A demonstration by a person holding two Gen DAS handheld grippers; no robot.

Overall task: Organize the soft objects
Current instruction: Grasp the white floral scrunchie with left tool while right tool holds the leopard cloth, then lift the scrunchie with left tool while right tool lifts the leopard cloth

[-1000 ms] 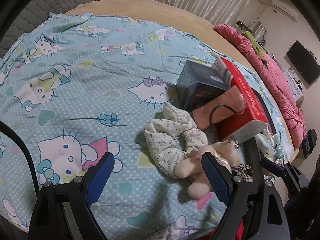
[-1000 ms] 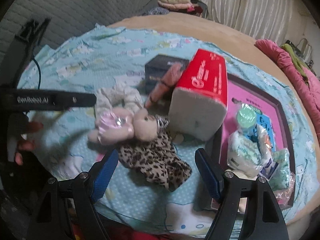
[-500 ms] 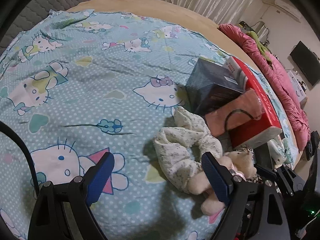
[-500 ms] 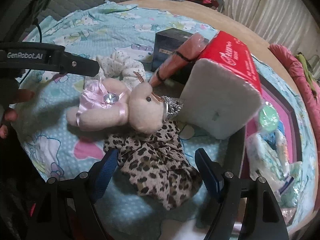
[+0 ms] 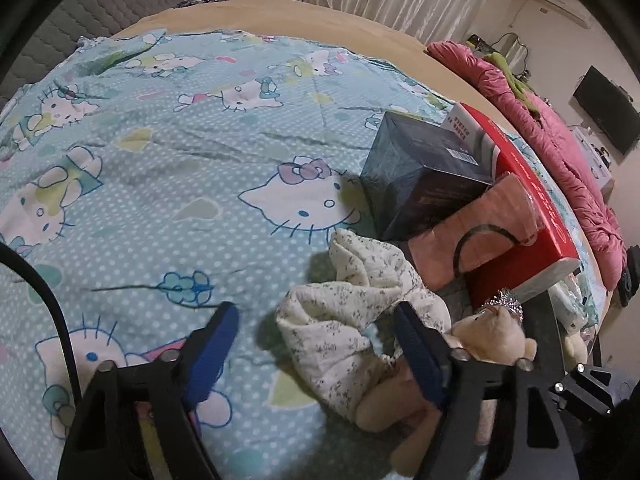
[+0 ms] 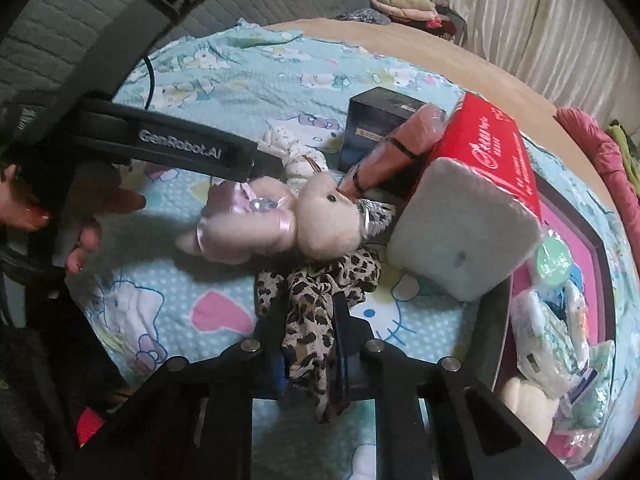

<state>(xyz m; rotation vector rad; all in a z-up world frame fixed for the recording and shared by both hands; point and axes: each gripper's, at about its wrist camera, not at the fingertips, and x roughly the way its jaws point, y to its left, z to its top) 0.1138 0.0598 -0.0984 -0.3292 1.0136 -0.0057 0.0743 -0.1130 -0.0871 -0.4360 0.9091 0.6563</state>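
Observation:
A white floral scrunchie lies on the blue cartoon-cat sheet. My left gripper straddles its near end. Its jaws are closing; the right pad overlaps the fabric, while the left pad stands clear of it. A beige teddy bear in a pink dress lies just right of it, also seen in the right wrist view. My right gripper is shut on a leopard-print scrunchie below the bear.
A red tissue box, a dark box and a pink rolled cloth with a black band crowd behind the soft things. A pink tray of packets sits at right. A hand holds the left gripper.
The right gripper's jaws have shut on the leopard-print scrunchie. The left gripper has sunk towards the floral scrunchie and its jaws have narrowed around it.

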